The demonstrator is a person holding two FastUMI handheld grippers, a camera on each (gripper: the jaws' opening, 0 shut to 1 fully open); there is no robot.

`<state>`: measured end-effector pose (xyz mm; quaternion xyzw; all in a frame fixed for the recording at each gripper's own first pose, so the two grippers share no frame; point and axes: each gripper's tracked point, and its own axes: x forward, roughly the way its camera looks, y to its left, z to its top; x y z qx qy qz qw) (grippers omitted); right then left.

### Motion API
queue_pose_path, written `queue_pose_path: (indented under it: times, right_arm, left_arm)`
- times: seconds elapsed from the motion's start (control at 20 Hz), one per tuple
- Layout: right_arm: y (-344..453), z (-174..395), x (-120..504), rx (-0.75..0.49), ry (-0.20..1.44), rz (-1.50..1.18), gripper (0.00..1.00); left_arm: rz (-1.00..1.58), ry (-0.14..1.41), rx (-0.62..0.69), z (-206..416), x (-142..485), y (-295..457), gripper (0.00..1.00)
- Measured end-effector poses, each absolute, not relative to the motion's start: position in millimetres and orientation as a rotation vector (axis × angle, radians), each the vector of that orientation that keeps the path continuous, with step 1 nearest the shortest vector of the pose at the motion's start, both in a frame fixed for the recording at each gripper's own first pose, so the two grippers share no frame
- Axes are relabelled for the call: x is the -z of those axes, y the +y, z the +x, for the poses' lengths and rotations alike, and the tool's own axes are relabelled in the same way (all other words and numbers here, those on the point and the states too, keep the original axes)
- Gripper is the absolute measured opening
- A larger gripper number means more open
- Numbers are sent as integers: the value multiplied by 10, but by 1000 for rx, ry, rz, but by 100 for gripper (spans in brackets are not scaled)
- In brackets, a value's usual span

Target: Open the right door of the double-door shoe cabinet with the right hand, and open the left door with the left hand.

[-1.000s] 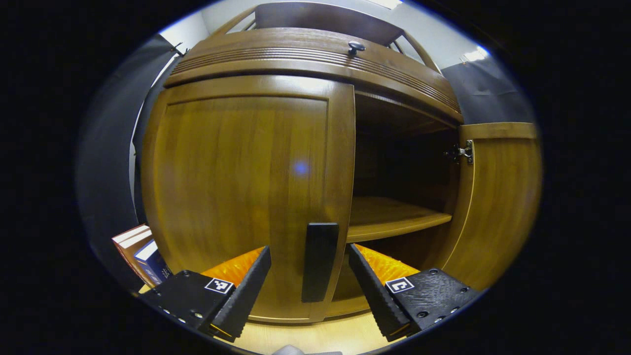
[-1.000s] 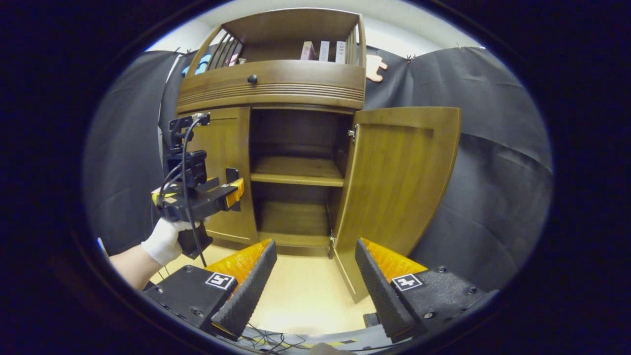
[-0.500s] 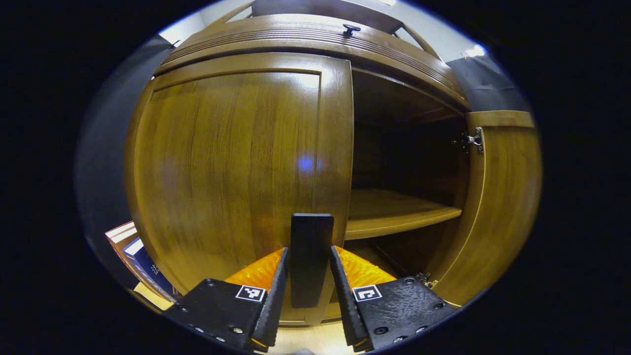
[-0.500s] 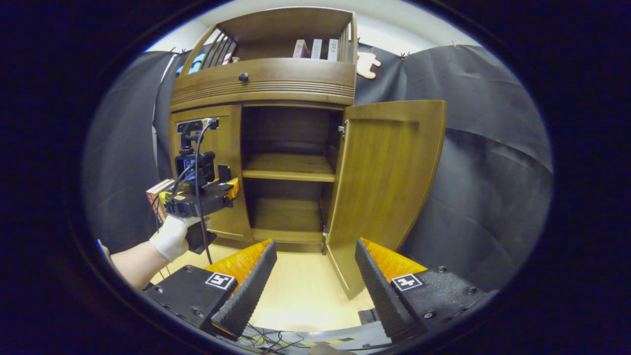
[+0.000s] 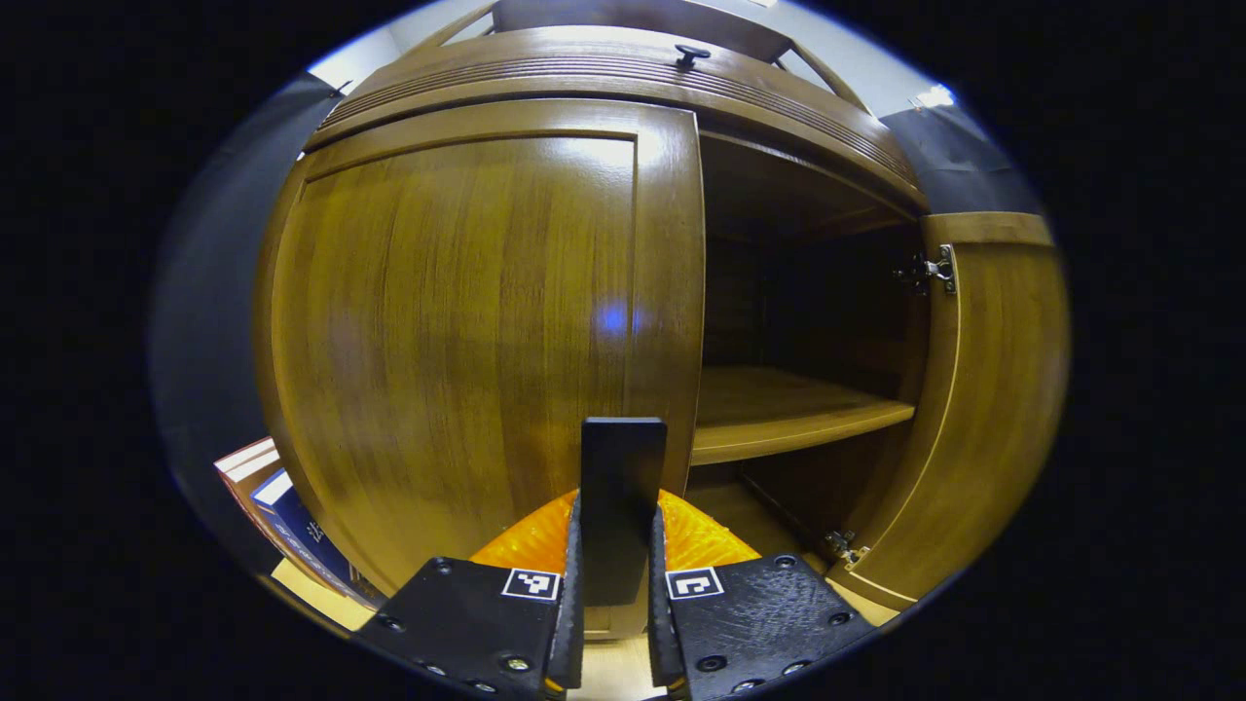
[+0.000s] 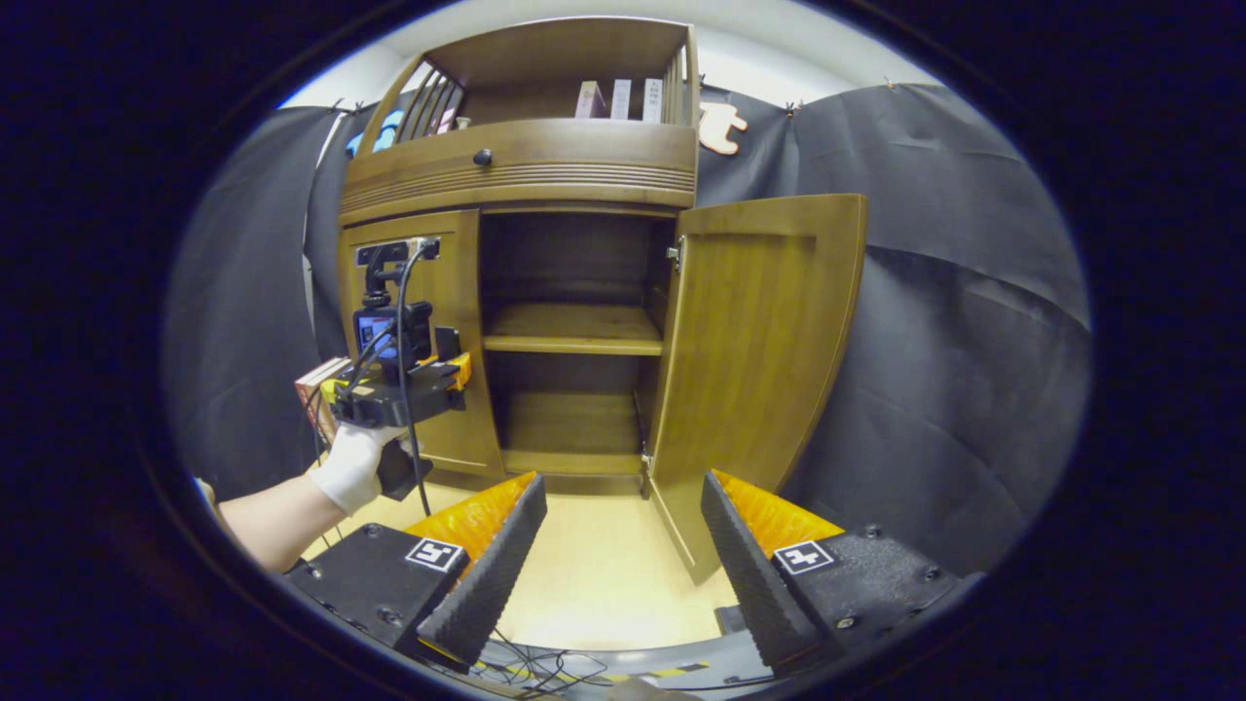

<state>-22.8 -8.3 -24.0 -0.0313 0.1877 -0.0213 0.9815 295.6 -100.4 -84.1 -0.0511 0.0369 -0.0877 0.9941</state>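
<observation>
- My left tool [image 5: 615, 584] is clamped on the upright handle [image 5: 623, 487] of the left door [image 5: 467, 321]; hinge lies left, so I pull back.
- My right tool [image 6: 623, 565] hangs wide, clear of the open right door [image 6: 759, 341].

The left door [image 5: 467, 321] is viewed close up from the left gripper view. The whole shoe cabinet [image 6: 526, 175] is seen from farther back in the right gripper view. The open right door [image 6: 759, 341] is shared by both.
</observation>
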Motion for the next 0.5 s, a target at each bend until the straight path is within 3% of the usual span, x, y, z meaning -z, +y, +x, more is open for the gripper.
queue_pose_path:
  times: [0.05, 0.1, 0.15, 0.2, 0.25, 0.3, 0.35, 0.4, 0.45, 0.5]
  right_arm:
    - [-82, -236, 232, 42, 375, -62, 100]
    - [-82, -233, 231, 42, 374, -61, 100]
    - [-78, -235, 224, 41, 373, -59, 100]
    - [-76, -239, 233, 40, 374, -58, 100]
    - [-75, -258, 250, 39, 376, -56, 100]
    - [-58, -267, 268, 34, 380, -55, 100]
    - [-53, -294, 309, 29, 384, -54, 100]
    - [-35, -327, 328, 24, 387, -51, 100]
    - [-29, -379, 356, 16, 391, -49, 100]
    - [-15, -398, 364, 8, 397, -46, 100]
  left_arm:
    - [-101, 76, 185, 2923, 843, -998, 25]
    - [-97, 74, 192, 2881, 842, -990, 34]
    - [-92, 70, 197, 2833, 841, -983, 26]
    - [-87, 68, 200, 2787, 846, -971, 34]
    - [-87, 67, 204, 2736, 849, -959, 25]
    - [-87, 63, 208, 2668, 847, -951, 26]
    - [-87, 61, 213, 2595, 851, -928, 34]
    - [-87, 55, 218, 2519, 851, -904, 34]
    - [-86, 50, 222, 2453, 853, -875, 25]
    - [-82, 49, 225, 2373, 853, -850, 25]
